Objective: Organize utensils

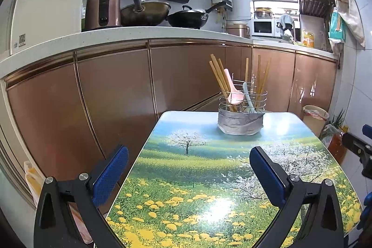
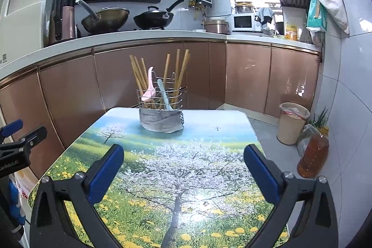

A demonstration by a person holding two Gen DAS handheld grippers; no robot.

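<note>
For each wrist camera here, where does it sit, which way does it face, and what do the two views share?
Left wrist: on the left claw, open, facing across the landscape-print table toward the wire utensil holder; the right claw's tip shows at the right edge.
Right wrist: on the right claw, open, facing the same way; the left claw's tip shows at the left edge.
Shared: table, holder, wooden chopsticks, kitchen counter.

Copper cabinets (image 2: 246,76) under a white counter (image 2: 162,33); pale tiled walls (image 2: 348,85).
</note>
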